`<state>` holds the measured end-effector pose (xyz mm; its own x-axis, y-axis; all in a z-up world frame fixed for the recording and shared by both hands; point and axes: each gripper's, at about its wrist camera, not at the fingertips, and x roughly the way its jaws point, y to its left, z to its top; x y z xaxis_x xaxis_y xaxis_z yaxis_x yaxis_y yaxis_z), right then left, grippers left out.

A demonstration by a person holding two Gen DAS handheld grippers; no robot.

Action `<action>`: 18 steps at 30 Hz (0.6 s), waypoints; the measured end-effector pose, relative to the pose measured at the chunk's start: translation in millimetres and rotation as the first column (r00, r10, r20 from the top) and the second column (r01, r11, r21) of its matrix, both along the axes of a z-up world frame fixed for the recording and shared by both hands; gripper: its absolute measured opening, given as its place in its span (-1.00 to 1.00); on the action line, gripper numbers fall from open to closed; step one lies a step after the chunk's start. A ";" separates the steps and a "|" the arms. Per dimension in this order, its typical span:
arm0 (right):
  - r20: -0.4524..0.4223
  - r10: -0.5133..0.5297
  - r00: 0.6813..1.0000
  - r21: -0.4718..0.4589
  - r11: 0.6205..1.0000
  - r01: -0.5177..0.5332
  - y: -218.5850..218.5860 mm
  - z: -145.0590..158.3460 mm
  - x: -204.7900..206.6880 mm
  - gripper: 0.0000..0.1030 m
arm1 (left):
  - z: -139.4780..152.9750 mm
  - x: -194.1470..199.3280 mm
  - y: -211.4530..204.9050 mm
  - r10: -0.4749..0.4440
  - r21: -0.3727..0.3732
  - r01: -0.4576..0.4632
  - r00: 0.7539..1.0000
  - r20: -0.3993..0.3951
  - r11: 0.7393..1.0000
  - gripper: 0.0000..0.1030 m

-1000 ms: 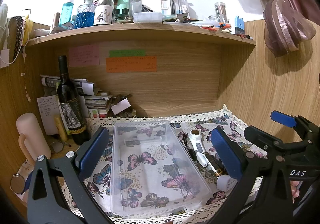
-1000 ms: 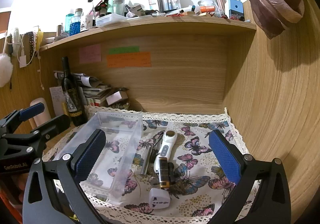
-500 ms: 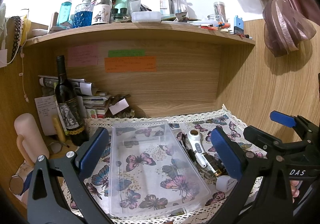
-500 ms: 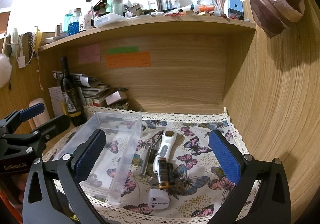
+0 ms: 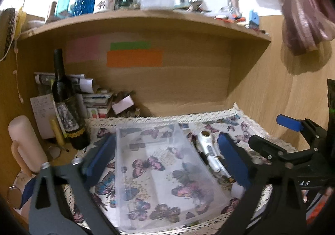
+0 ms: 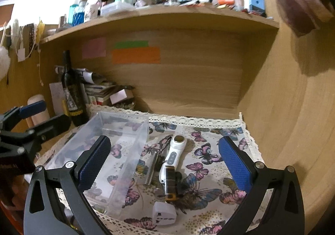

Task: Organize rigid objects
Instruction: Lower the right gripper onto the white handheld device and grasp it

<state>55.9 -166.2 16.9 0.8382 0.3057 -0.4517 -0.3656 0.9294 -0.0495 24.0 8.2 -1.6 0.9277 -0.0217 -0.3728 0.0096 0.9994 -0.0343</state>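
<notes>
The left gripper (image 5: 165, 157) hangs with fingers wide apart over the empty clear plastic bin (image 5: 161, 170). Just right of the bin lies the white handheld device (image 6: 172, 157), long axis running away from the camera, between the right gripper's (image 6: 164, 163) spread fingers, so the right is nearer.

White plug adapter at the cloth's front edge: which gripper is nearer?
Right. The right gripper frames the white plug adapter; the left gripper straddles the clear bin beside it.
</notes>
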 end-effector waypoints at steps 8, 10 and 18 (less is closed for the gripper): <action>-0.098 0.024 0.995 -0.029 0.999 -0.027 10.3 -19.9 34.1 0.68 | -21.9 34.9 40.4 0.027 -0.038 -0.034 0.985 -0.173 0.999 0.21; -0.136 0.026 0.990 -0.025 0.999 -0.030 9.1 -24.4 45.1 0.56 | -29.7 43.9 52.5 0.039 -0.049 -0.051 0.976 -0.216 0.998 0.19; -0.242 0.001 0.970 -0.050 0.999 -0.014 2.9 -37.9 85.3 0.16 | -56.5 71.7 79.3 0.038 -0.059 -0.064 0.931 -0.362 0.996 -0.10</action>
